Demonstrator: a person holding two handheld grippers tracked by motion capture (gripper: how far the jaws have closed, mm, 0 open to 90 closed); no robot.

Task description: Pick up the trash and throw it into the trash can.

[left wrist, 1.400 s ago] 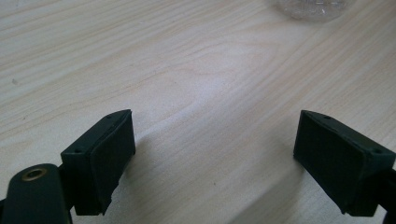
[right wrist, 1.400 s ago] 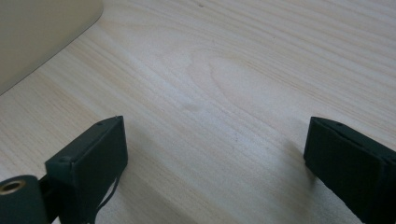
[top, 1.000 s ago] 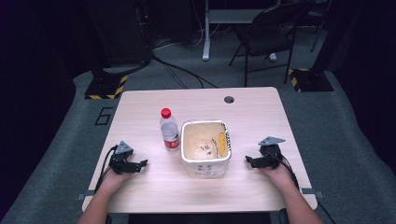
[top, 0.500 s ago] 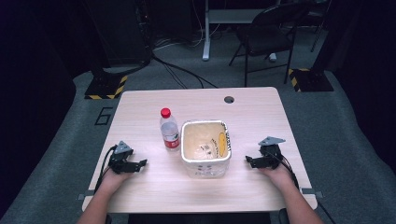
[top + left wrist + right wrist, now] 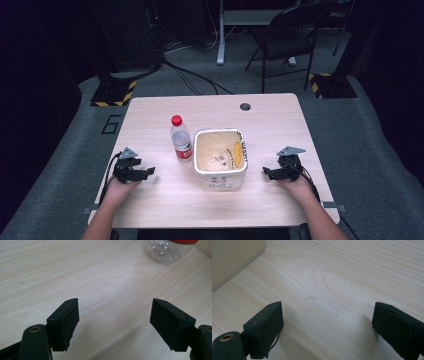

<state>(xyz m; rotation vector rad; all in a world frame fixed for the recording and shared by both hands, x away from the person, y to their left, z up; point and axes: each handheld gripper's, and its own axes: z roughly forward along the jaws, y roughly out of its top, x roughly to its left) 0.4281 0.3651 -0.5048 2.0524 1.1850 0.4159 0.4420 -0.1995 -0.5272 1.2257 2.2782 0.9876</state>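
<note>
A clear plastic bottle [image 5: 181,141] with a red cap stands upright near the middle of the wooden table [image 5: 280,125]. Just right of it sits a white square tub [image 5: 220,133] with some scraps inside. My left gripper [image 5: 149,172] rests low at the table's left front and points toward the bottle. Its jaws have just been closing, and in the left gripper view the gripper [image 5: 113,322] stands open with only bare wood between them and the bottle's base [image 5: 167,248] ahead. My right gripper [image 5: 265,173] points at the tub from the right. It is open [image 5: 327,330] over bare wood, the tub's wall [image 5: 232,257] at upper left.
A round cable hole [image 5: 245,106] sits near the table's far edge. Beyond the table, a dark chair [image 5: 280,35] and cables lie on grey carpet. Bare wood stretches in front of the tub and along the far half.
</note>
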